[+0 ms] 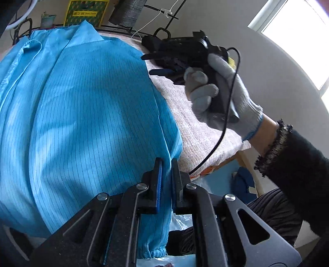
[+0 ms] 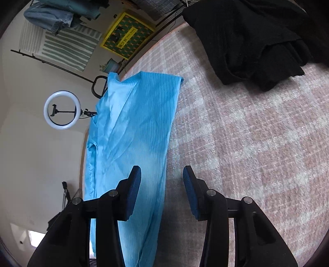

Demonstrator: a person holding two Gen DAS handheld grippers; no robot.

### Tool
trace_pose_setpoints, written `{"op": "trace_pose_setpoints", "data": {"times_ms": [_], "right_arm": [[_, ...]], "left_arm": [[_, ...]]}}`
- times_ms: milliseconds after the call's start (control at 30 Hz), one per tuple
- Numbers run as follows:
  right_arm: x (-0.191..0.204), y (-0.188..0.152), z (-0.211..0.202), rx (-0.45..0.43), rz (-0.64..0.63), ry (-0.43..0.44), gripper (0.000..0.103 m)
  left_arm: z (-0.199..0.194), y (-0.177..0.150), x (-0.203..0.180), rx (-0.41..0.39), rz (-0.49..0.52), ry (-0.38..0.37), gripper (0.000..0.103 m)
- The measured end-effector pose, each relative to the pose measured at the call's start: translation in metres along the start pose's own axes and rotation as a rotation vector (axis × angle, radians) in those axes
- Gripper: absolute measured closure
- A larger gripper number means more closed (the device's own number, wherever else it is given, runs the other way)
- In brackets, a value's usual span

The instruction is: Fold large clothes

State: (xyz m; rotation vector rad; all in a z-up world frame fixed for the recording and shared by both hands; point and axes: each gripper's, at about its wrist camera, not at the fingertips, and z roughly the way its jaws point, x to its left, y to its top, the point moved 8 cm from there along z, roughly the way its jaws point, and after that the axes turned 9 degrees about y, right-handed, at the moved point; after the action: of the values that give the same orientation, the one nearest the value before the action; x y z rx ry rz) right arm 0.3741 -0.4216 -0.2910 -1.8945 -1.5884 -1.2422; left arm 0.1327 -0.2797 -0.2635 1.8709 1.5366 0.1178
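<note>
Your bench (image 2: 257, 147) is spread with a pink-and-white checked towel-like cover, and behind it runs a pale wall. Working left to right in the right wrist view: a lit ring light (image 2: 62, 109) with a phone clamp stands at the far left, a striped cloth (image 2: 67, 45) and one pair of jeans (image 2: 49, 18) hang above it, a yellow-framed green box (image 2: 127, 35) leans by the wall, and a small potted plant (image 2: 110, 64) sits beside it. One blue pinstriped garment (image 2: 131, 131) lies flat along the bench's left side, its near end hanging over the edge toward you. One black garment (image 2: 257, 41) lies crumpled at the far right, well apart from the blue one. In the left wrist view a bright window (image 1: 298, 26) fills the upper right.

Your left gripper (image 1: 166, 178) points down at the near hem, its fingers pinched together on a fold of the blue fabric at the garment's right edge. Your right gripper (image 2: 162, 180) is tilted down over the same right edge with its fingers standing apart, nothing between them but the garment's border and bare cover below. Your gloved right hand (image 1: 224, 92) wraps the handle, a black cable looping down from it, a black sleeve (image 1: 298, 164) at the wrist.
</note>
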Motion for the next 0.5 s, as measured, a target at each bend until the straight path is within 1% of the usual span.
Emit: {"op": "trace_pose_setpoints", "data": {"times_ms": [33, 100, 133, 167, 200, 233, 267, 333, 500], "right_arm": [[0.002, 0.002, 0.006, 0.000, 0.001, -0.007, 0.062], [0.002, 0.006, 0.015, -0.003, -0.009, -0.047, 0.062], [0.002, 0.007, 0.021, 0.007, -0.017, -0.074, 0.065], [0.002, 0.008, 0.025, 0.013, -0.020, -0.090, 0.071], [0.002, 0.007, 0.031, 0.024, -0.020, -0.096, 0.092], [0.004, 0.006, 0.038, 0.041, -0.017, -0.089, 0.100], [0.006, 0.005, 0.041, 0.045, -0.019, -0.101, 0.100], [0.014, 0.009, 0.042, 0.022, -0.057, -0.141, 0.101], [0.061, 0.020, 0.040, -0.038, -0.157, -0.180, 0.102]], "left_arm": [[-0.001, 0.000, 0.000, -0.002, 0.004, 0.002, 0.098], [-0.002, 0.001, -0.002, -0.001, 0.005, -0.001, 0.098], [-0.002, 0.001, -0.002, 0.000, 0.004, -0.002, 0.098], [-0.001, 0.001, -0.002, 0.000, 0.004, -0.003, 0.098], [-0.001, 0.001, -0.001, -0.002, 0.003, -0.003, 0.098], [-0.001, 0.002, 0.000, -0.002, -0.003, -0.006, 0.098], [-0.001, 0.002, 0.001, -0.002, -0.011, -0.011, 0.098], [-0.002, 0.003, 0.006, -0.006, -0.035, -0.028, 0.098], [-0.013, 0.006, 0.024, -0.022, -0.088, -0.051, 0.099]]}}
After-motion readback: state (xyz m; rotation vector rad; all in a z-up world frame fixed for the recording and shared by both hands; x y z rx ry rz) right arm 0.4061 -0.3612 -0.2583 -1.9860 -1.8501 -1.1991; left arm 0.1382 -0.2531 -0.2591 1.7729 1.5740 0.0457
